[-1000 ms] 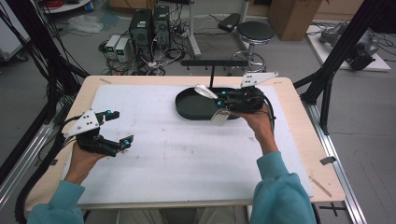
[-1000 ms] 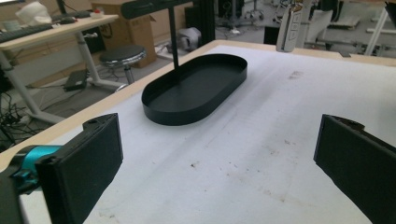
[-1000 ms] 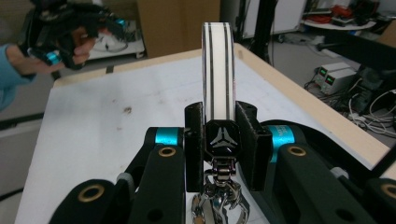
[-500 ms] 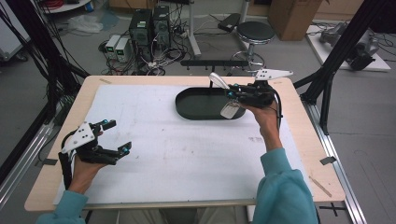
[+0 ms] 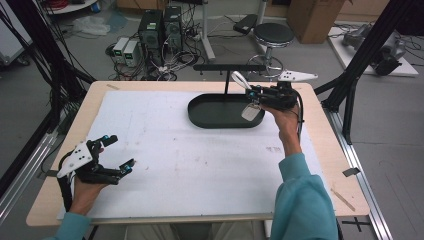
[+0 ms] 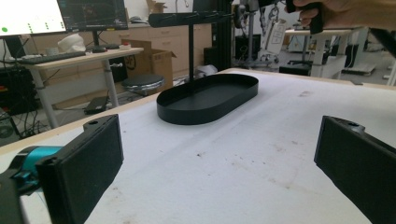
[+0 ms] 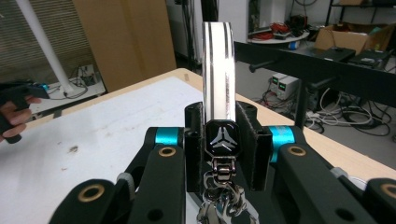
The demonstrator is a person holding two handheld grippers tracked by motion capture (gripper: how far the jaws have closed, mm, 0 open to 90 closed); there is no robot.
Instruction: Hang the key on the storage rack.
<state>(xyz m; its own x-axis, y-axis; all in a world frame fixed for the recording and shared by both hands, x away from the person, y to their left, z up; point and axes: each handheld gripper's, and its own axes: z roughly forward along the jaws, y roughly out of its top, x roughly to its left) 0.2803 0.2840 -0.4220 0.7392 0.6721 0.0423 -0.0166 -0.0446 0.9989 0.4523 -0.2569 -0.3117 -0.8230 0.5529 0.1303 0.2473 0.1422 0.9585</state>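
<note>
My right gripper (image 5: 255, 92) hovers over the right end of the black oval tray (image 5: 200, 114), just below the stand's black crossbar (image 5: 227, 66). It is shut on a keychain (image 7: 218, 93): a white strap loop sticks out past the jaws, with a black badge and a metal chain below. In the high view a pale tag (image 5: 250, 113) dangles from it over the tray. My left gripper (image 5: 121, 151) is low over the table's front left corner, open, with nothing between its jaws. The left gripper view has the tray (image 6: 205, 114) and crossbar (image 6: 187, 18) far ahead.
A white mat (image 5: 190, 160) covers the wooden table. The crossbar (image 7: 317, 60) carries short pegs and stands on a thin post at the tray's back. Computers, cables and a round stool (image 5: 272, 35) sit on the floor beyond the far edge. Black frame struts flank both sides.
My right gripper carried the keychain to the right and toward the back, up near the crossbar's right end. My left gripper sank and drew nearer the front left corner.
</note>
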